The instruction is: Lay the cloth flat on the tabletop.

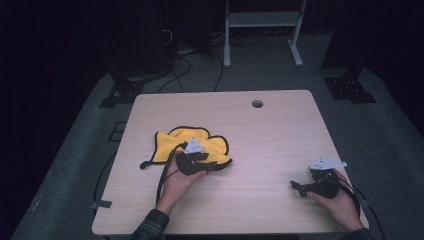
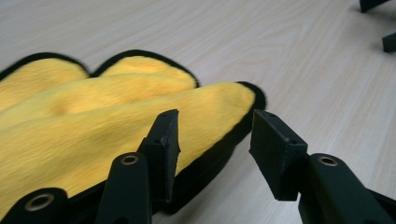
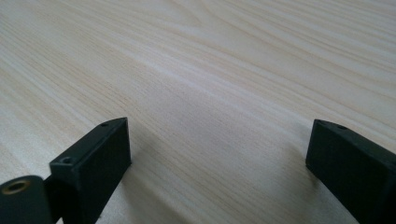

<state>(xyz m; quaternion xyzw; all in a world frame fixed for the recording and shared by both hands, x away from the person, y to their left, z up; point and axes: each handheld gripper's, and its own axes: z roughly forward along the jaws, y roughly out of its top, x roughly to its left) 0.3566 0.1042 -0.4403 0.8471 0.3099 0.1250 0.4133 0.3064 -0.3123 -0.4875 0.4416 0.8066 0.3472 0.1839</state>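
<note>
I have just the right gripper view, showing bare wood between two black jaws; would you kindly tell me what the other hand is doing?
Observer: The left gripper is at the near right edge of a yellow cloth with black trim, bunched in folds.
Operator: Is it gripping the cloth?
Observer: No; in the left gripper view its jaws stand apart, with the cloth's trimmed edge lying between them, unpinched.
Operator: And my gripper?
Observer: The right gripper rests open near the table's front right corner, well away from the cloth.
</note>
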